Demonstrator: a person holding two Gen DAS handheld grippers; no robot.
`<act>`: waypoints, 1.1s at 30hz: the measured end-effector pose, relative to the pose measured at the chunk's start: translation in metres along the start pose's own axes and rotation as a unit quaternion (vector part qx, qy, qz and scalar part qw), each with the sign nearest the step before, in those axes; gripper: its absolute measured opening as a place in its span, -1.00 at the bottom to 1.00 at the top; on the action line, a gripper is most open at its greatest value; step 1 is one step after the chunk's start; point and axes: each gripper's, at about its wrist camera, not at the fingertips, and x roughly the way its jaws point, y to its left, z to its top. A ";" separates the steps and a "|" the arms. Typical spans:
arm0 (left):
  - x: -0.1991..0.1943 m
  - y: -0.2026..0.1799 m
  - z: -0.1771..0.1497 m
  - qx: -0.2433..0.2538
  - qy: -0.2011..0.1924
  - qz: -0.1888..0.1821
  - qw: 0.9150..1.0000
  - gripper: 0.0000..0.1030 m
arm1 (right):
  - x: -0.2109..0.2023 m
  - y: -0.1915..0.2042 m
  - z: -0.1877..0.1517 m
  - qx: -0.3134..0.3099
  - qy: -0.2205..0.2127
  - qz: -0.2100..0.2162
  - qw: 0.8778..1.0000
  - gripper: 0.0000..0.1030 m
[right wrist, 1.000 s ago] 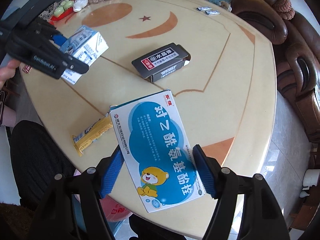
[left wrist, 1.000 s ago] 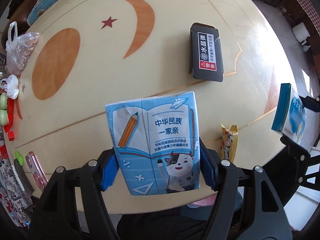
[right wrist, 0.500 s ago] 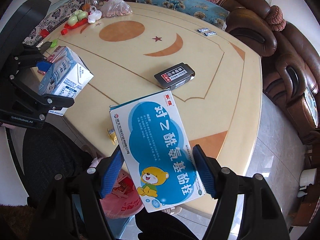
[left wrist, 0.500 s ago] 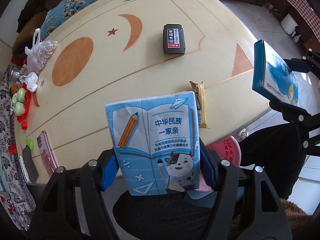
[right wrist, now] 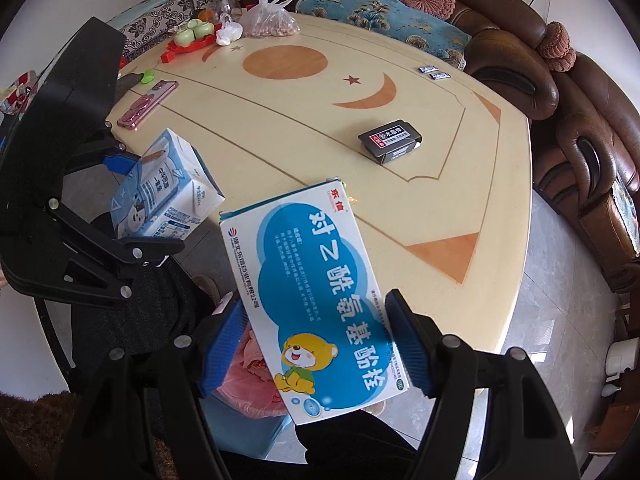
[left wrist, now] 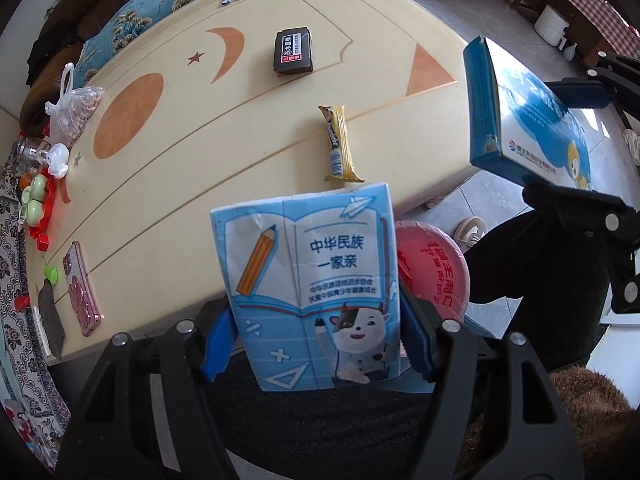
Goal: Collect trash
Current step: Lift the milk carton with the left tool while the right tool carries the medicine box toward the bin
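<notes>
Now the left gripper (left wrist: 316,340) clamps a blue carton (left wrist: 308,284) between its pads, off the table's (left wrist: 240,128) near edge, above a pink bin (left wrist: 434,268). Right of it, the right gripper (right wrist: 316,344) grips a medicine box (right wrist: 316,292). A yellow wrapper (left wrist: 338,144) and black box (left wrist: 293,51) lie on the table.

Pale blue milk carton (left wrist: 312,292), printed with a pencil, open book and cartoon cow, is clamped upright between the left gripper's (left wrist: 316,336) blue pads. White-and-blue medicine box (right wrist: 316,300) with a yellow bear is gripped flat-faced, tilted, by the right gripper (right wrist: 316,348). Yellow snack wrapper (left wrist: 338,144) and black box (left wrist: 293,51) are left lying on the surface (left wrist: 200,128), beyond the carton. Pink-lined bin (left wrist: 434,268) is seen just right of the carton, below the surface edge.
</notes>
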 end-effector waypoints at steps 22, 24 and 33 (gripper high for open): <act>0.063 -0.040 -0.067 0.010 0.022 -0.049 0.998 0.32 | 0.033 0.037 -0.061 0.000 0.015 0.003 1.000 0.32; 0.073 -0.043 -0.072 0.009 0.030 -0.060 0.998 0.32 | 0.043 0.038 -0.066 0.003 0.024 0.009 1.000 0.32; 0.104 -0.053 -0.083 0.005 0.035 -0.065 0.997 0.32 | 0.084 0.039 -0.090 0.014 0.045 0.015 0.999 0.32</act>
